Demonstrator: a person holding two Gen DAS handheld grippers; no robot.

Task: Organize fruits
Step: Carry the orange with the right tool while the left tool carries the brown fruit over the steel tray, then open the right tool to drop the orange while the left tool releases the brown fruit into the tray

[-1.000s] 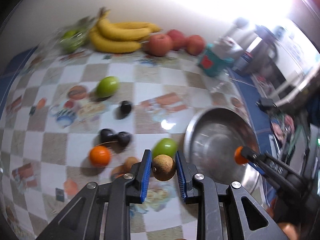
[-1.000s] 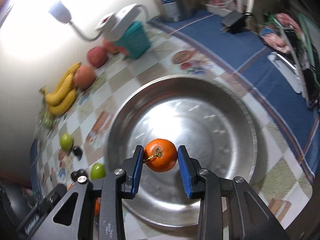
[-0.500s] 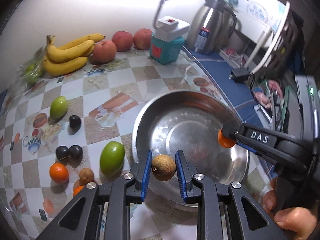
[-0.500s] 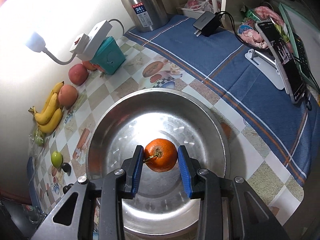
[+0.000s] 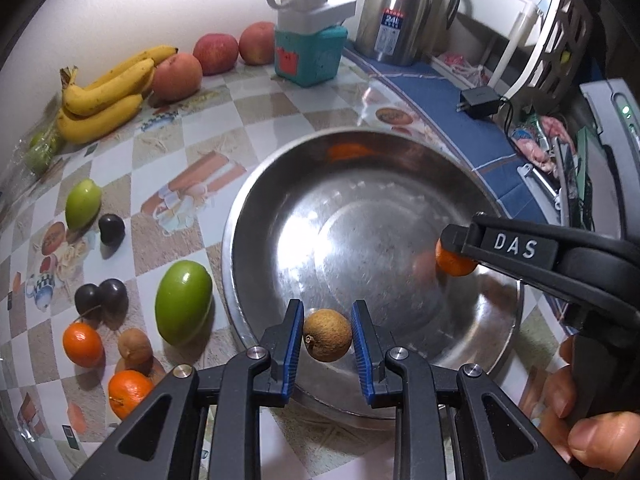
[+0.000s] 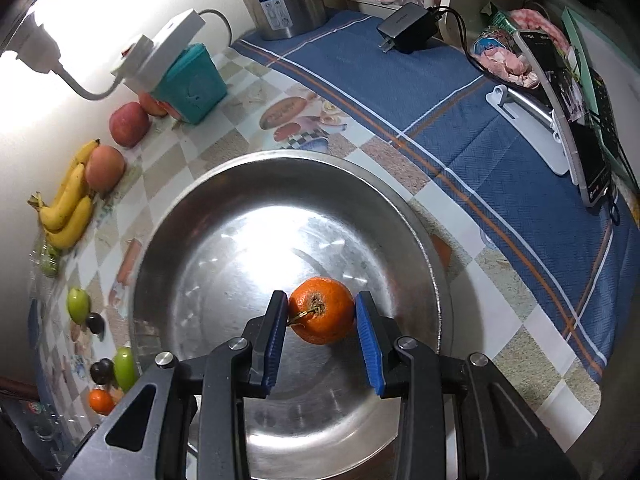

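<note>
My left gripper (image 5: 327,334) is shut on a small brown round fruit (image 5: 327,335), held above the near rim of the steel bowl (image 5: 256,216). My right gripper (image 6: 321,312) is shut on a small orange (image 6: 322,310) with a stem, hanging over the bowl's inside (image 6: 224,272). In the left wrist view the right gripper (image 5: 452,248) reaches in from the right with the orange (image 5: 454,262) over the bowl. No fruit lies in the bowl. Left of the bowl lie a large green fruit (image 5: 183,307), a smaller green one (image 5: 82,204), dark plums (image 5: 100,298), two oranges (image 5: 82,344) and a brown fruit (image 5: 135,346).
Bananas (image 5: 104,96) and three apples (image 5: 176,76) line the back wall beside a teal box (image 5: 310,56) with a white power strip on it. A steel thermos (image 5: 400,20) stands behind. A charger (image 6: 406,28) and a phone on a stand (image 6: 576,128) lie on the blue cloth at right.
My left gripper has carried the brown fruit rightward from over the loose fruits to the bowl's near rim. The right gripper with the orange has sunk a little lower over the bowl.
</note>
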